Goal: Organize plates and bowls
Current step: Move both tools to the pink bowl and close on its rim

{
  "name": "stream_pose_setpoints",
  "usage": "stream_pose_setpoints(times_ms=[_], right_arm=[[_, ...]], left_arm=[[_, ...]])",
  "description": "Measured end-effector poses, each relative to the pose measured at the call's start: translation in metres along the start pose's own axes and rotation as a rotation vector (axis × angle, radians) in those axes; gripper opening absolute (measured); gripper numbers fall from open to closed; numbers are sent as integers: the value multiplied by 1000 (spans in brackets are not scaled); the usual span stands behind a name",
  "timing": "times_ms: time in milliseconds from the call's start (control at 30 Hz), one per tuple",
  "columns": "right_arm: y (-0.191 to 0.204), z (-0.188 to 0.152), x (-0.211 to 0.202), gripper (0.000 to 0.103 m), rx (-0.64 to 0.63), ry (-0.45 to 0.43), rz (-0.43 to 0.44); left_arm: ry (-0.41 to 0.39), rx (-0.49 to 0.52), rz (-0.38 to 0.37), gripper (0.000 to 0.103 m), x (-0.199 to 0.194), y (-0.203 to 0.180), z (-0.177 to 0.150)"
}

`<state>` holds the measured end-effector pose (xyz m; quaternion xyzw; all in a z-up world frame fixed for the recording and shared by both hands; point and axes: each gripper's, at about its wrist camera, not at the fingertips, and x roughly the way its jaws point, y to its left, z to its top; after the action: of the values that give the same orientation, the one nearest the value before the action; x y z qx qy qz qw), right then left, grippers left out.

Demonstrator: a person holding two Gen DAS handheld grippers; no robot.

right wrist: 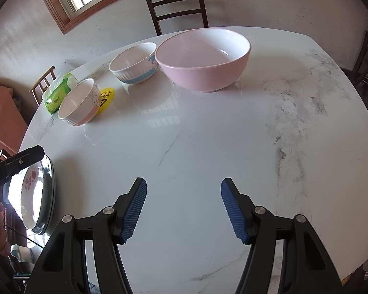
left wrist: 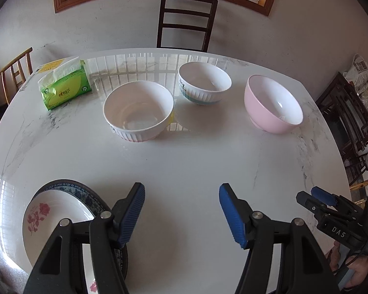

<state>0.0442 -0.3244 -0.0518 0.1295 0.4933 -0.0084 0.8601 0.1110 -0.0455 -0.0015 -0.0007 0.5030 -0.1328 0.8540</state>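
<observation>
From the left wrist view we see our left gripper [left wrist: 181, 212] above the white marble table [left wrist: 184, 161], its blue pads standing wide apart with only bare tabletop between them. Low on the left, partly hidden under the gripper's arm, lie the stacked plates [left wrist: 49, 216]: a white plate with red flowers rests on one with a blue patterned rim. Further away three bowls stand in a loose row, well apart from the plates. The ribbed bowl with a pink band [left wrist: 138, 111] is on the left, the ribbed bowl with a blue band [left wrist: 204, 83] is in the middle and a little further back, and the pink bowl [left wrist: 273, 104] is on the right. All are upright and empty. A green tissue pack [left wrist: 65, 85] lies near the far left edge. At the right border we see our right gripper [left wrist: 323, 197], held in a hand [left wrist: 350, 269].

From the right wrist view our right gripper [right wrist: 184, 208] also has its jaws wide, nothing between the pads. The pink bowl [right wrist: 203, 58] stands straight ahead, near the table's far edge. The blue-band bowl [right wrist: 135, 63] is just beside it on the left, and the pink-band bowl [right wrist: 78, 103] stands further left, in front of the tissue pack [right wrist: 57, 93]. The plates [right wrist: 36, 196] appear at the left edge, with a finger of the left gripper [right wrist: 17, 159] over them.
</observation>
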Motion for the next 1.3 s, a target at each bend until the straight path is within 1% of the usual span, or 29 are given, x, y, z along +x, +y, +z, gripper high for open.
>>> stream_pose_setpoints(times_ms=[100,200,267,367,567,667,767,967,1000,1067,1100,1133,1233,1300], right_arm=[[-16,13,-4,61,16,-15,-25],[-31,27,-6,61,31,-30,-45],[-42,40,-7,61,66,-47,-48],[-54,59,-9,61,110,-74,-34],[-60,99,-6,61,104,-112,-59],[-66,117,3,61,114,-111,-72],[-71,132,16,61,124,-91,-98],[-76,151,39,61,155,-43,-148],[-76,153,43,62,156,-32,-157],[-75,157,49,71,161,-28,-158],[-75,158,50,74,165,-34,-164],[-75,159,52,79,166,-38,-168],[-72,165,59,80,155,-46,-170],[-71,167,65,79,149,-34,-175]], left_arm=[[19,-9,-14,64,9,-10,13],[31,-71,14,64,17,-20,31],[21,-100,6,64,19,-29,44],[20,-106,-15,65,26,-44,63],[13,-93,-24,64,46,-68,99],[35,-105,-36,64,63,-75,115],[65,-127,-46,64,81,-79,125],[122,-150,-58,64,115,-90,136],[127,-145,-57,64,120,-91,137],[142,-121,-54,64,131,-97,139],[147,-118,-52,64,135,-98,140],[151,-121,-49,64,140,-98,141],[163,-129,-60,64,150,-99,143],[171,-123,-62,64,155,-101,142]])
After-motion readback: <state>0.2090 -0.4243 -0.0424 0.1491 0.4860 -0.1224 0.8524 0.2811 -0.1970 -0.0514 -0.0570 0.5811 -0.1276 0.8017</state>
